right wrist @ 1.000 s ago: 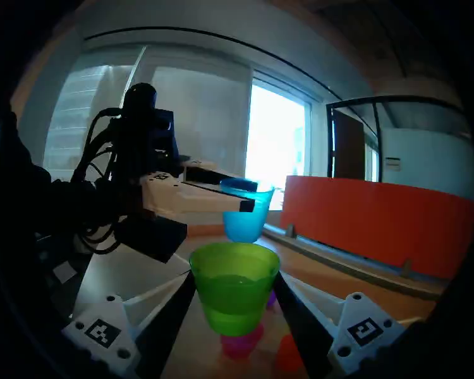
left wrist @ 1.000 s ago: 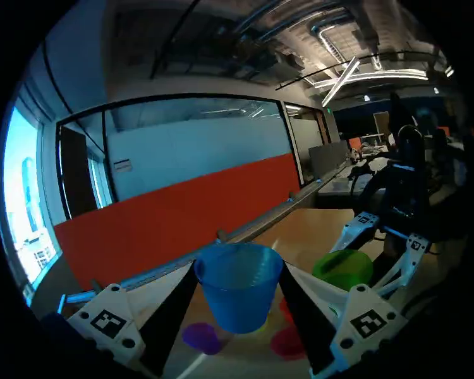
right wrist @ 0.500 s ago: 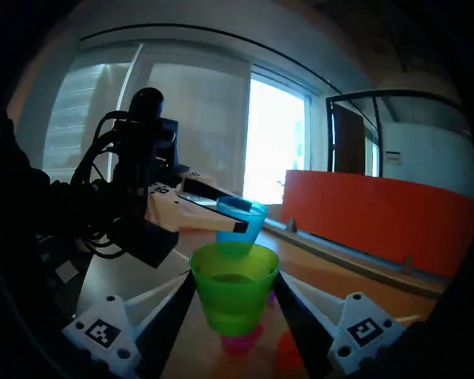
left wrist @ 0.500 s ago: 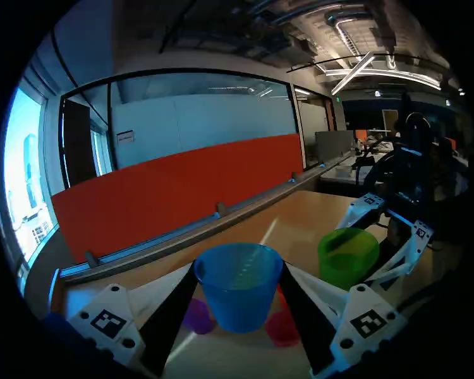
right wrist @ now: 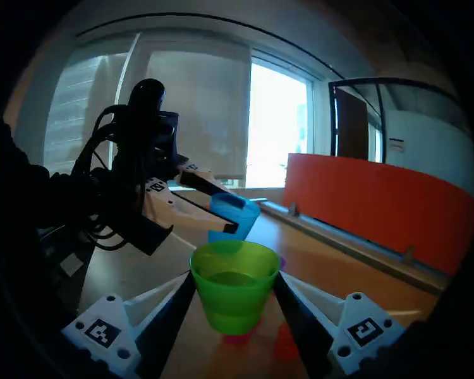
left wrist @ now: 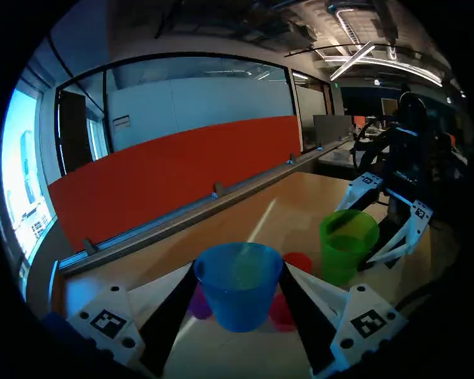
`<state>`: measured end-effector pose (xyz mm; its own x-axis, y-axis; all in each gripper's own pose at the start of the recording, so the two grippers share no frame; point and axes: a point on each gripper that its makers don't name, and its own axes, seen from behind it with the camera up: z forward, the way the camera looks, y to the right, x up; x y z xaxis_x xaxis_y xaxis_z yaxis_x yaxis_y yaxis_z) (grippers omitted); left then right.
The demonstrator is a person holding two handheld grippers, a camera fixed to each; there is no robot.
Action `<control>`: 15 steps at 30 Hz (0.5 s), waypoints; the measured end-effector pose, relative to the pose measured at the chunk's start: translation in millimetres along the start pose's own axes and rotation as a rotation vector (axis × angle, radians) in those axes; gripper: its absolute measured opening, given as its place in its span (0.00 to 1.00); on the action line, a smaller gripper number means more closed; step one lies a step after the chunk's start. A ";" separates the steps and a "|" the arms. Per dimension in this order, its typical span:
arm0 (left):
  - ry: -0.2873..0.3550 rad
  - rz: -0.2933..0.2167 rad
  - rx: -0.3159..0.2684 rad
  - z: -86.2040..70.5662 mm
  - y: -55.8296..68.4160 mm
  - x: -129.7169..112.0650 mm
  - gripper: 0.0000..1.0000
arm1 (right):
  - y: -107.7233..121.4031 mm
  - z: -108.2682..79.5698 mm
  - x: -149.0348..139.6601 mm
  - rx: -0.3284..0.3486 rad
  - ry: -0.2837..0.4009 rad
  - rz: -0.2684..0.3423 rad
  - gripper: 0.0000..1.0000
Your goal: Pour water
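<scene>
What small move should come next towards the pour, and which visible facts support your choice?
Probably the right gripper should carry the green cup closer to the blue cup, held by the left gripper, before any tilting. The green cup is upright with liquid in it, and in the left gripper view a stretch of table separates the two cups.

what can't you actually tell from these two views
- Water in the blue cup: left gripper view, inside too hazy to judge.
- Small cups on the table: left gripper view, partly hidden behind the blue cup and the left gripper.
- What holds the left gripper: right gripper view, dark against the bright window.
- Right gripper view: green cup covers those cups too.
</scene>
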<state>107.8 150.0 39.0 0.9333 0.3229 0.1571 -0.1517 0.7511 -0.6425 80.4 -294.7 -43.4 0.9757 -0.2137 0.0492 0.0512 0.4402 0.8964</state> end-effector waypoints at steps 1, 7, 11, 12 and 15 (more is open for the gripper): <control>-0.007 0.001 -0.002 0.1 0.3 -2.2 0.87 | 0.1 -0.3 -1.3 0.002 -0.005 0.001 0.88; -0.056 0.022 -0.011 -0.2 2.4 -16.8 0.87 | -1.6 -0.8 -8.6 0.019 -0.040 -0.005 0.88; -0.088 0.043 -0.016 -1.2 3.0 -28.3 0.88 | -2.4 -0.9 -14.5 0.028 -0.069 -0.014 0.88; -0.097 0.048 -0.018 -1.4 3.3 -31.9 0.88 | -2.3 -1.0 -16.3 0.030 -0.077 -0.016 0.88; -0.122 0.054 -0.025 -1.6 3.9 -41.9 0.88 | -2.7 -1.4 -22.2 0.035 -0.095 -0.014 0.88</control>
<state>68.6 138.4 28.7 0.8775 0.4307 0.2107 -0.1907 0.7167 -0.6707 58.9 -289.9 -47.6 0.9503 -0.3018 0.0763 0.0558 0.4063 0.9120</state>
